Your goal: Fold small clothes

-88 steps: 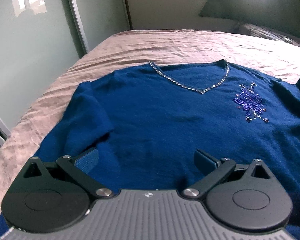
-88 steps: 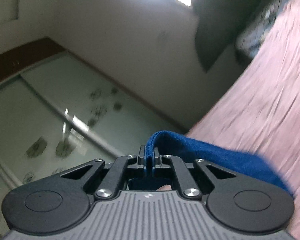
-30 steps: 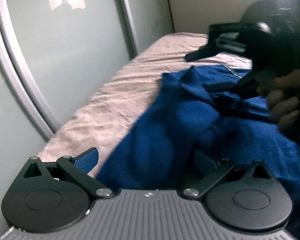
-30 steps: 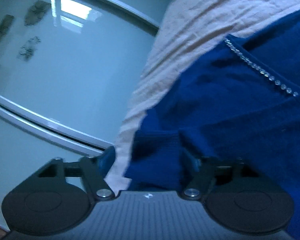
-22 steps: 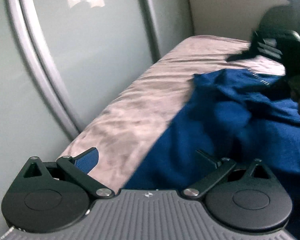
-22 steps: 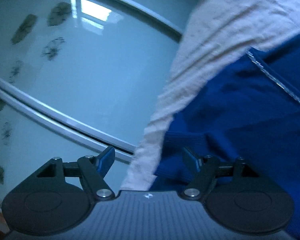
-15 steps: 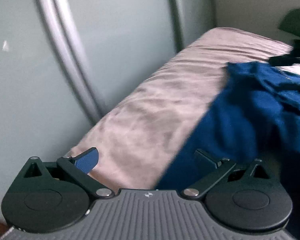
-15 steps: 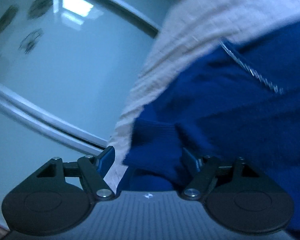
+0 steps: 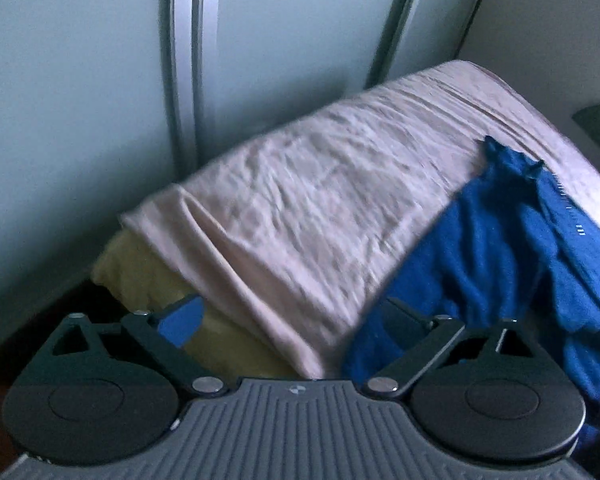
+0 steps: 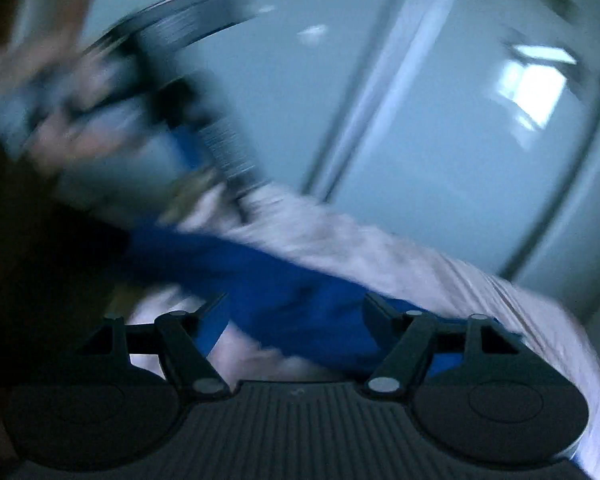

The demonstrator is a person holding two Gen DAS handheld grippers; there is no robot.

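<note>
Left wrist view shows my left hand-held gripper (image 9: 288, 316) spread wide over the near corner of the bed (image 9: 300, 200), its jaws having just closed a little with nothing between them. I see the blue sweater (image 9: 520, 248) crumpled along the bed's right side. My right hand-held gripper (image 10: 296, 312) stands released too, blue cloth lying under its fingers ungripped; that view is badly blurred.
</note>
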